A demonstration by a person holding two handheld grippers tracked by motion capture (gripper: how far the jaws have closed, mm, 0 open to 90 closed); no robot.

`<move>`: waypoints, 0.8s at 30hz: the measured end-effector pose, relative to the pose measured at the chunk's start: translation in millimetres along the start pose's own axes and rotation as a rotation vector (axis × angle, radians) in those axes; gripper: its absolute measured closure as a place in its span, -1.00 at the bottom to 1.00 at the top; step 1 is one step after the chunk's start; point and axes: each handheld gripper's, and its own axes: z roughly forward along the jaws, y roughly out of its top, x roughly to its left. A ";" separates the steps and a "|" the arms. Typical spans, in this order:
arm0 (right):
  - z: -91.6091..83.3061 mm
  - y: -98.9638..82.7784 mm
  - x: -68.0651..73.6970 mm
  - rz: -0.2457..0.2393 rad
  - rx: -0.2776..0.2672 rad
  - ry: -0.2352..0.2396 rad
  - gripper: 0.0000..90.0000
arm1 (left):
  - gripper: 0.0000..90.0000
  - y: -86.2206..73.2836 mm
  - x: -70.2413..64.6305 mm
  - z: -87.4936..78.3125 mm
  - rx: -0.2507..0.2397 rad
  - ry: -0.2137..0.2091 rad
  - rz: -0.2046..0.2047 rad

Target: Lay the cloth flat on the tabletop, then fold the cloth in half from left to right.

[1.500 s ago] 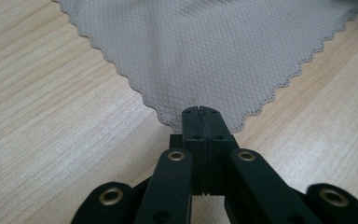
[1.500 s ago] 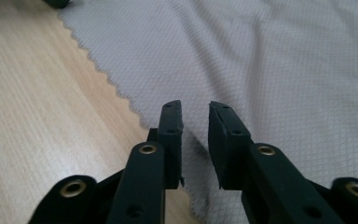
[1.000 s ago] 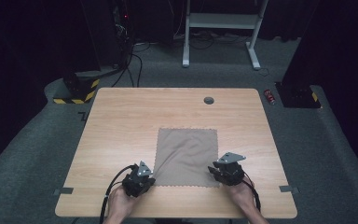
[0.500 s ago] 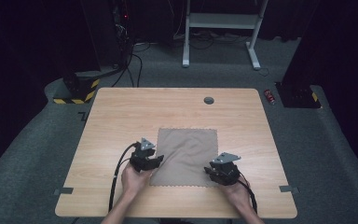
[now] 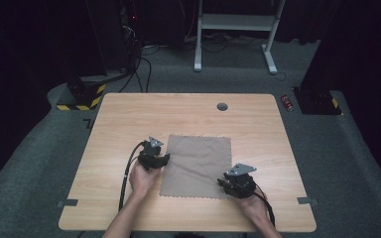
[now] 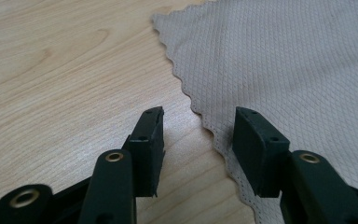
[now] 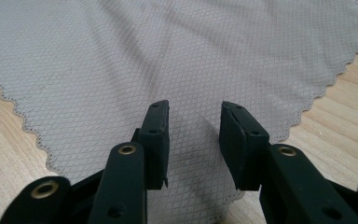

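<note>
A grey-brown cloth (image 5: 198, 166) with scalloped edges lies flat on the wooden table (image 5: 129, 119). My left gripper (image 5: 164, 159) sits at the cloth's left edge. In the left gripper view its jaws (image 6: 198, 126) are open and straddle that edge of the cloth (image 6: 284, 60); they have just been opening and nothing is pinched. My right gripper (image 5: 224, 183) rests at the cloth's near right corner. In the right gripper view it (image 7: 193, 116) stands open just above the cloth (image 7: 168, 46); its jaws have been opening too, and the fabric lies flat beneath them.
A round grommet hole (image 5: 222, 106) sits near the table's far edge. Grey tape marks (image 5: 67, 203) (image 5: 303, 200) lie at the near corners. On the floor beyond are a red can (image 5: 288, 101), a yellow-black striped base (image 5: 82, 96) and white frame legs (image 5: 233, 29).
My left gripper has moved away from the person along the cloth's left edge, from the near left corner to mid-edge. The right gripper has stayed at the near right corner.
</note>
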 end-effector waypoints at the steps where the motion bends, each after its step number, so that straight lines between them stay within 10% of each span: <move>1: 0.1 0.0 0.1 0.003 -0.001 0.002 0.37 | 0.16 0.0 0.0 0.0 0.000 0.000 0.000; 24: 24.6 25.1 42.8 -0.026 -0.068 0.145 0.37 | -0.01 17.4 34.6 0.7 -0.022 -0.058 -0.123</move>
